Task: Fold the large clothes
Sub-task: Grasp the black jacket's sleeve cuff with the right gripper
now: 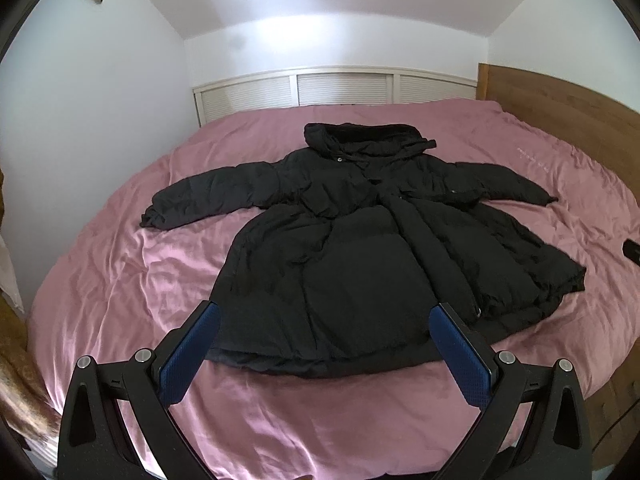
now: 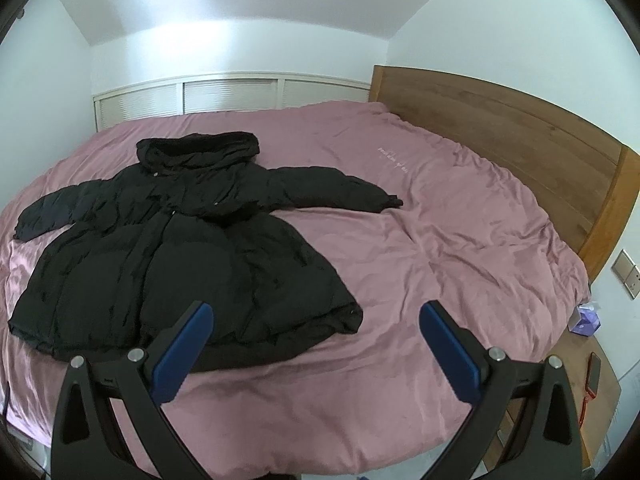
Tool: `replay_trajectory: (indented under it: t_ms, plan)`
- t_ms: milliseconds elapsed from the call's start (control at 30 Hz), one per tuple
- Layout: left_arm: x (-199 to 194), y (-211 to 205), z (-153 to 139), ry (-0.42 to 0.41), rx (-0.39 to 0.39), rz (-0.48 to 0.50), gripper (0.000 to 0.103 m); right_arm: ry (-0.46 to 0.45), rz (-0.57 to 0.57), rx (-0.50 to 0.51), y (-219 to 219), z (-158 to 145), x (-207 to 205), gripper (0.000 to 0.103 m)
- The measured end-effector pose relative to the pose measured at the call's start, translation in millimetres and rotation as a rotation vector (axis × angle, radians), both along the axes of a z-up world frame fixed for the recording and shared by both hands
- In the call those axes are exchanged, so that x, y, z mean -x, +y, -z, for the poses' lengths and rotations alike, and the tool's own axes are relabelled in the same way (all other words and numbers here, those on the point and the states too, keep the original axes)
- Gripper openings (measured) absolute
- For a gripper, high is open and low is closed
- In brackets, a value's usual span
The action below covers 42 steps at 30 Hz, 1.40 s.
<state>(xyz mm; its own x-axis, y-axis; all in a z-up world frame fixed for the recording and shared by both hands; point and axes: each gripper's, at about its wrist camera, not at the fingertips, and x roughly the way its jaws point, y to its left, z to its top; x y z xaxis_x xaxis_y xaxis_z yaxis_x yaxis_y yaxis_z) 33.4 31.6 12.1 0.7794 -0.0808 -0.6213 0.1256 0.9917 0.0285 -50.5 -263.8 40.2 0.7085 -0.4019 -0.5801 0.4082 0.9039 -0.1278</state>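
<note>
Left wrist view: the left gripper (image 1: 324, 312) hangs above the near edge of the bed (image 1: 120, 280) with its jaws spread wide and nothing between them. Its blue pads (image 1: 188, 360) frame the hem of a black padded coat (image 1: 340, 248). The coat lies flat on the pink bedcover, front side up, hood (image 1: 360, 140) toward the far white louvred panels (image 1: 332, 88), both sleeves spread outward to either side. The hem flares wide and lies nearest the gripper. A wooden headboard (image 1: 560, 112) runs along the right side.

Right wrist view: the right gripper (image 2: 316, 310) also hangs above the near edge of the bed, jaws spread wide and empty. The coat lies to the left of centre; its lower right hem corner (image 2: 348, 320) sits just ahead of the left-hand pad (image 2: 180, 352). The area ahead of the right-hand pad is bare pink cover. A wooden bedside stand (image 2: 580, 380) at the far right carries a phone in a red case (image 2: 593, 376) and a purple box (image 2: 586, 320).
</note>
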Motion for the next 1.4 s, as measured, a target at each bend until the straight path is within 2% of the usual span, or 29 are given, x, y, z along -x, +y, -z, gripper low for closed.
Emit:
replay_trajectory:
  t_ms: [200, 300, 400, 533, 700, 833, 933, 1033, 1200, 1400]
  plan:
    - [-37, 18, -7, 0.033, 0.117, -0.042, 0.102, -0.036, 0.027, -0.069, -30, -2, -21, 0.103]
    - [-56, 13, -4, 0.045, 0.114, -0.031, 0.102, -0.013, 0.058, -0.103, -50, 3, -39, 0.103]
    - [-80, 3, 4, 0.068, 0.13, -0.009, 0.102, 0.005, 0.093, -0.21, -79, 17, -65, 0.103]
    - [-119, -18, 24, 0.072, 0.107, -0.006, 0.102, 0.007, 0.129, -0.329, -120, 42, -109, 0.103]
    - [-178, -42, 45, 0.068, 0.113, 0.013, 0.102, -0.047, 0.144, -0.536, -184, 78, -183, 0.103]
    - [-235, -70, 63, 0.133, 0.092, 0.054, 0.102, -0.128, 0.229, -0.703, -260, 119, -246, 0.103]
    - [-265, -87, 72, 0.207, 0.046, 0.077, 0.101, -0.196, 0.292, -0.781, -309, 139, -274, 0.103]
    - [-280, -95, 74, 0.268, 0.04, 0.079, 0.101, -0.233, 0.338, -0.852, -348, 150, -296, 0.103]
    - [-299, -105, 69, 0.368, 0.02, 0.06, 0.101, -0.279, 0.385, -0.942, -389, 160, -316, 0.103]
    - [-313, -108, 45, 0.409, 0.017, 0.005, 0.101, -0.258, 0.387, -1.006, -416, 164, -342, 0.1]
